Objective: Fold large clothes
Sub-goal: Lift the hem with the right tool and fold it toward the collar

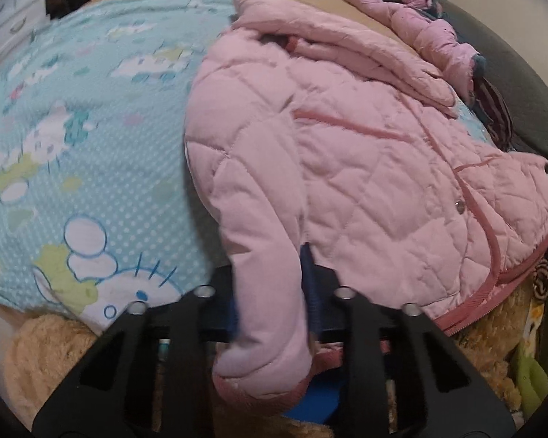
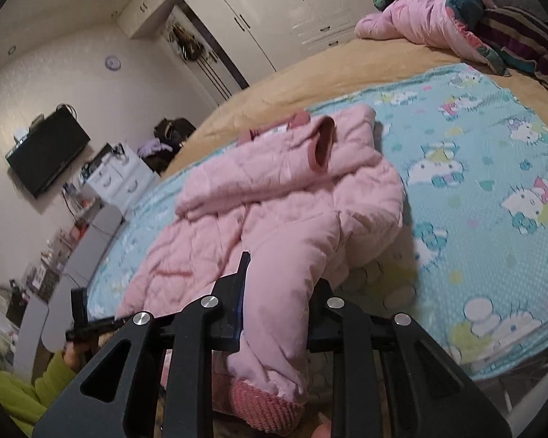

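- Left wrist view: the left hand-held gripper (image 1: 270, 292) is clenched on a sleeve (image 1: 266, 292) of the pink quilted jacket (image 1: 347, 153); the sleeve runs down between the two fingers, and its darker pink cuff (image 1: 259, 390) hangs below them.
- The jacket lies spread on a light blue cartoon-print blanket (image 1: 91, 127) on the bed, front up, with a snap button (image 1: 459, 205) near its edge.
- A second pink garment (image 1: 427, 29) lies bunched at the far side of the bed, well apart.
- Right wrist view: the right hand-held gripper (image 2: 277, 306) grasps the jacket's other sleeve (image 2: 285, 284), whose knitted cuff (image 2: 266, 405) dangles beneath the fingers.
- The jacket (image 2: 274, 189) rests on the blanket (image 2: 475, 182) near its front edge.
- At lower left, a green sleeve (image 2: 22, 390) leads to the other gripper.
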{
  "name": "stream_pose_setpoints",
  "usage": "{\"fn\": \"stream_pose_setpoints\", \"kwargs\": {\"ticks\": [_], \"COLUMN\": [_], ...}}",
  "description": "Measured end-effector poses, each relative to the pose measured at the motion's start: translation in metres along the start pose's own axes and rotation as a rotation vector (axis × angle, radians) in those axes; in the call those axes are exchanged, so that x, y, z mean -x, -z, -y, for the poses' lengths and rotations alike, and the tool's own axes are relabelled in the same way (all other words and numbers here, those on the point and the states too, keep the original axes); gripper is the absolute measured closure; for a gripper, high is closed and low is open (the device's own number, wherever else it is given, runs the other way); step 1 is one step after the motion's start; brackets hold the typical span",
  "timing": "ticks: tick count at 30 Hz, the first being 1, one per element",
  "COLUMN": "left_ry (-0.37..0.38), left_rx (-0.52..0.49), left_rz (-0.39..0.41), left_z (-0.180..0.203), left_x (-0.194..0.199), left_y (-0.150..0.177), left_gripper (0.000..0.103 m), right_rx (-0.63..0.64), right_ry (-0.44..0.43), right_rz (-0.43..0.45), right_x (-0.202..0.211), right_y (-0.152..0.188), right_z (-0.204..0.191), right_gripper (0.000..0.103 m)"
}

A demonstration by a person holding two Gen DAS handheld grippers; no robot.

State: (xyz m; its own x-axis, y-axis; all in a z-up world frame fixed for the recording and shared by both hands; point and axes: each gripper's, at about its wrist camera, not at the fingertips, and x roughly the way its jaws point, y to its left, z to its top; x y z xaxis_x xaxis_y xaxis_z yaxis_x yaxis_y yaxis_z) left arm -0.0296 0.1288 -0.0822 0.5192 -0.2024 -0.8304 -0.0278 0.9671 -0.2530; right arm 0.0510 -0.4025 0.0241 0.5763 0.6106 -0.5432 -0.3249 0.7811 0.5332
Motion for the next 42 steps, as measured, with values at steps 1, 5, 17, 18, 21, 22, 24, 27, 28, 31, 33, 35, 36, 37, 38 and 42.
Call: {"fn": "stream_pose_setpoints", "kwargs": {"ticks": [1, 5, 17, 18, 21, 22, 24, 27, 28, 31, 33, 35, 36, 37, 38, 42], "left_ry": [0.003, 0.036, 0.069, 0.07, 0.074, 0.077, 0.074, 0.074, 0.079, 0.078, 0.075, 0.076, 0.074, 0.071, 0.068, 0.059], "left_rx": [-0.006, -0.012, -0.075, -0.084, -0.089, -0.087, -0.087, -0.078, -0.066, -0.049, -0.048, -0.04, -0.039, -0.039, -0.038, -0.028], "left_rz": [0.014, 0.118, 0.273, 0.281, 0.304, 0.311, 0.328, 0.339, 0.341, 0.349, 0.35, 0.349, 0.348, 0.349, 0.35, 0.354], "left_z": [0.003, 0.013, 0.043, 0.046, 0.051, 0.051, 0.052, 0.05, 0.048, 0.045, 0.046, 0.046, 0.046, 0.046, 0.046, 0.044], "left_x": [0.003, 0.03, 0.062, 0.063, 0.066, 0.067, 0.069, 0.071, 0.07, 0.07, 0.069, 0.068, 0.067, 0.066, 0.066, 0.063], "left_y": [-0.004, -0.027, -0.105, -0.111, -0.128, -0.134, -0.147, -0.168, -0.175, -0.194, -0.204, -0.214, -0.219, -0.222, -0.227, -0.246], "left_gripper": [0.092, 0.094, 0.094, 0.094, 0.094, 0.094, 0.094, 0.094, 0.094, 0.094, 0.094, 0.094, 0.094, 0.094, 0.094, 0.094], "right_rx": [-0.001, -0.011, -0.082, -0.086, -0.094, -0.102, -0.131, -0.164, -0.175, -0.192, -0.203, -0.211, -0.214, -0.216, -0.219, -0.233], "right_ry": [-0.002, -0.015, -0.055, -0.058, -0.063, -0.067, -0.079, -0.085, -0.087, -0.081, -0.078, -0.073, -0.068, -0.065, -0.064, -0.054], "right_rz": [0.004, 0.03, 0.092, 0.095, 0.105, 0.109, 0.116, 0.127, 0.13, 0.136, 0.136, 0.135, 0.134, 0.134, 0.135, 0.145], "right_x": [-0.002, -0.005, -0.006, -0.007, -0.008, -0.009, -0.012, -0.015, -0.016, -0.019, -0.023, -0.026, -0.029, -0.031, -0.032, -0.04], "right_y": [-0.002, -0.013, -0.053, -0.057, -0.069, -0.073, -0.083, -0.096, -0.101, -0.116, -0.125, -0.134, -0.14, -0.144, -0.147, -0.165], "right_z": [-0.001, -0.002, 0.009, 0.009, 0.011, 0.012, 0.016, 0.023, 0.025, 0.03, 0.032, 0.034, 0.034, 0.035, 0.035, 0.038], "right_gripper": [0.082, 0.082, 0.082, 0.083, 0.083, 0.083, 0.083, 0.083, 0.083, 0.083, 0.083, 0.083, 0.083, 0.083, 0.083, 0.083]}}
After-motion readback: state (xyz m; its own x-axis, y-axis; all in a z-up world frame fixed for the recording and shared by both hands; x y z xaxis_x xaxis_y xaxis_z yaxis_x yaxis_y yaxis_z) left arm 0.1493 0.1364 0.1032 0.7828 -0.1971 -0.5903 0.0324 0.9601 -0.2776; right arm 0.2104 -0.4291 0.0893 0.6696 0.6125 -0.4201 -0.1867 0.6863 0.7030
